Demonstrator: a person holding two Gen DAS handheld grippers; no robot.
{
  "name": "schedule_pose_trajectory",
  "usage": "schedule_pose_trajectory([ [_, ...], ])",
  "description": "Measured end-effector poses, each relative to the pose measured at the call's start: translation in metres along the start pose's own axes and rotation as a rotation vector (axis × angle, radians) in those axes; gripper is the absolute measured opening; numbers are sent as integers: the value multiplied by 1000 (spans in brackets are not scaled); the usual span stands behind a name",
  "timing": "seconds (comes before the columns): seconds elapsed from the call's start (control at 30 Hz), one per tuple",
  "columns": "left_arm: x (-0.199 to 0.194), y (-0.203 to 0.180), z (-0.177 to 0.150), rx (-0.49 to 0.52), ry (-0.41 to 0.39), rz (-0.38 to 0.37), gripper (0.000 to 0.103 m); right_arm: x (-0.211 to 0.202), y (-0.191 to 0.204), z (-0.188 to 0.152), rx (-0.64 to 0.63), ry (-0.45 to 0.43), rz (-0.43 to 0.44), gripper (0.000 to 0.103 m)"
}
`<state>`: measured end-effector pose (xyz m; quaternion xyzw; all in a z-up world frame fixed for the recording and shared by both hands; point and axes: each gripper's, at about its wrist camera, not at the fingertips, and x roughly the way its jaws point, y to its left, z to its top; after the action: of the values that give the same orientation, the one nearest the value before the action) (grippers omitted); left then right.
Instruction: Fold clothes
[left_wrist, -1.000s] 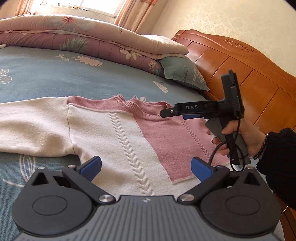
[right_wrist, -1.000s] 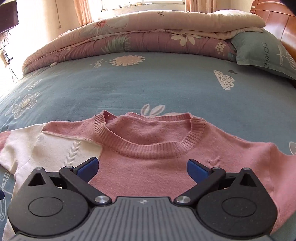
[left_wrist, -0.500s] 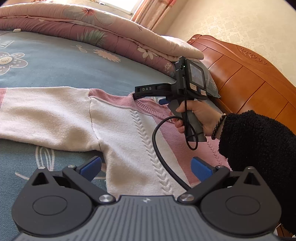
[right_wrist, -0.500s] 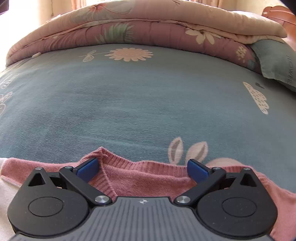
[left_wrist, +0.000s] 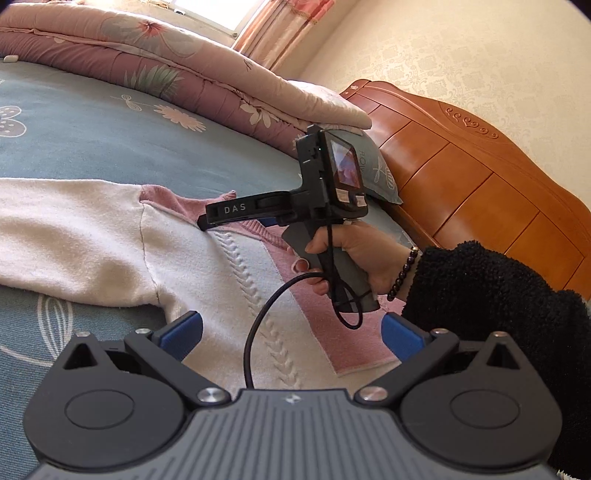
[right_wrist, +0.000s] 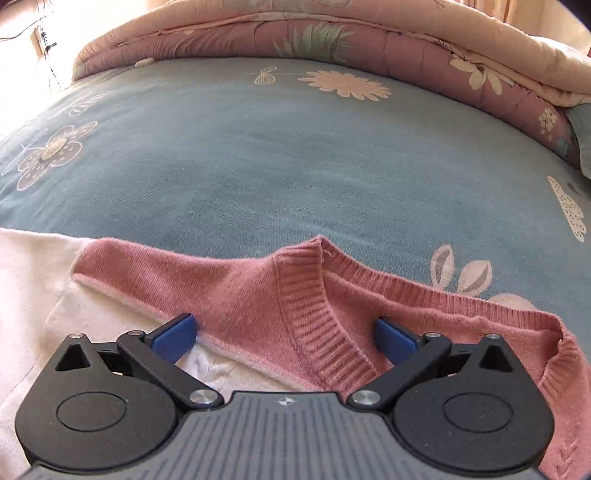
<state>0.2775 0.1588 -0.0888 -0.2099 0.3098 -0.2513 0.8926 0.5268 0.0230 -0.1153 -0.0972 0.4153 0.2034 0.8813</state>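
Observation:
A pink and cream knit sweater lies flat, front up, on the blue floral bedsheet. My left gripper stands open low over its body, nothing between its blue pads. In the left wrist view the right gripper is held by a hand at the collar. From the right wrist view, my right gripper is open, its pads on either side of the ribbed pink collar and left shoulder of the sweater. The cream sleeve stretches out to the left.
A rolled pink floral quilt lies across the far side of the bed, a grey-blue pillow beside it. The wooden headboard rises on the right. A black fleece sleeve crosses the sweater's right side.
The right gripper has shifted left along the collar toward the sweater's left shoulder and dropped lower. The left gripper's view has swung slightly; its jaws stay open.

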Motion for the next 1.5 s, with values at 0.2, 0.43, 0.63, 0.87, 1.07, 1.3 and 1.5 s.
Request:
schedule_pose_trajectory([
  [0.2,7,-2,-3,26,42,56,102,-3,-8,12,20,-92,-7,103],
  [0.43,13,-26,-13,146,99,64,102,-66,-53,-25,-73,-94,-126,103],
  [0.63,34,-54,-33,300,224,40,102,-79,-131,-71,121,19,-111,103],
  [0.87,49,-54,-42,327,266,64,102,-49,-151,-72,191,-80,-125,103],
  [1.07,47,-47,-39,280,244,34,102,-35,-161,-50,216,-91,-163,103],
  [1.3,36,-55,-37,293,215,-34,102,-84,-163,-70,170,-129,-167,103],
  [1.5,34,-67,-40,334,210,-106,102,-109,-180,-103,213,-79,-109,103],
])
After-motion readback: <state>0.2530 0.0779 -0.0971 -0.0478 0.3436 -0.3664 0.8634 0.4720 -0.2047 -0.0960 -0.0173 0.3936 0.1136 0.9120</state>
